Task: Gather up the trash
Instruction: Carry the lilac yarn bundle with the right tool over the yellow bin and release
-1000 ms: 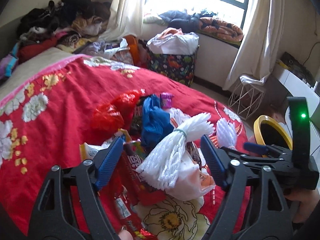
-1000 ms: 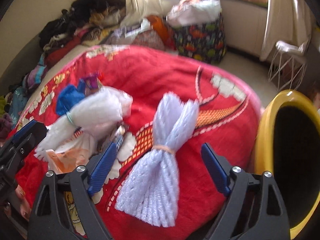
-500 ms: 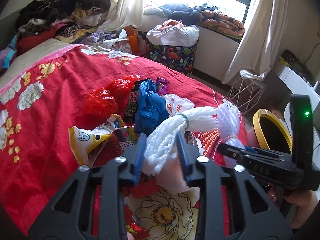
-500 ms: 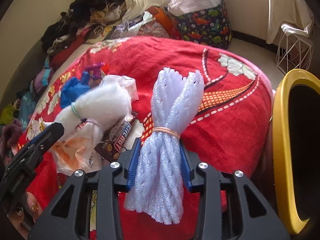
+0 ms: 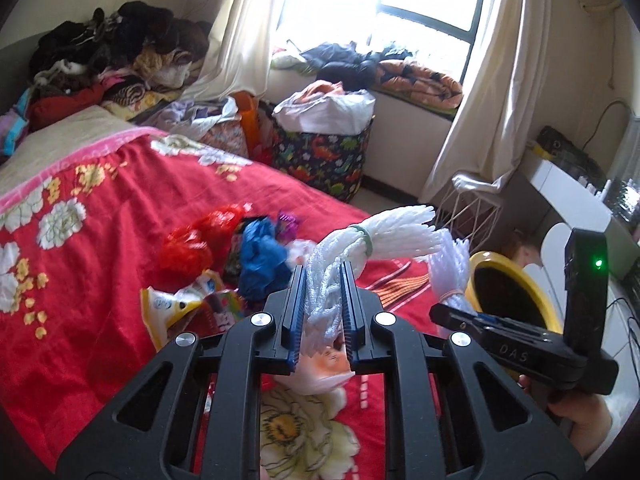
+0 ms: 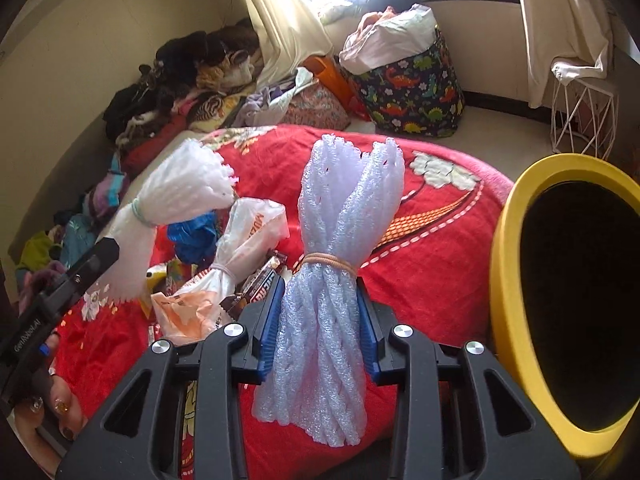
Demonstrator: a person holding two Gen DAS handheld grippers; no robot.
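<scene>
My left gripper [image 5: 322, 280] is shut on a white foam net bundle [image 5: 376, 236] tied with a green band, lifted above the red bedspread [image 5: 120, 216]. My right gripper [image 6: 320, 296] is shut on a second, pale foam net bundle [image 6: 340, 216] tied with a tan band, held upright beside the yellow bin [image 6: 508, 280]. The left bundle also shows in the right wrist view [image 6: 184, 192]. The yellow bin also shows in the left wrist view [image 5: 536, 304], at the bed's right edge.
More trash lies on the bed: a red bag [image 5: 192, 240], a blue bag [image 5: 260, 256], snack wrappers [image 5: 176, 308], a tied white-orange bag [image 6: 224, 276]. A dinosaur-print basket [image 6: 408, 84] and a white wire stand [image 6: 580, 112] stand on the floor.
Both grippers closed on their foam net bundles and lifted them off the bed. The right one has come nearer the yellow bin.
</scene>
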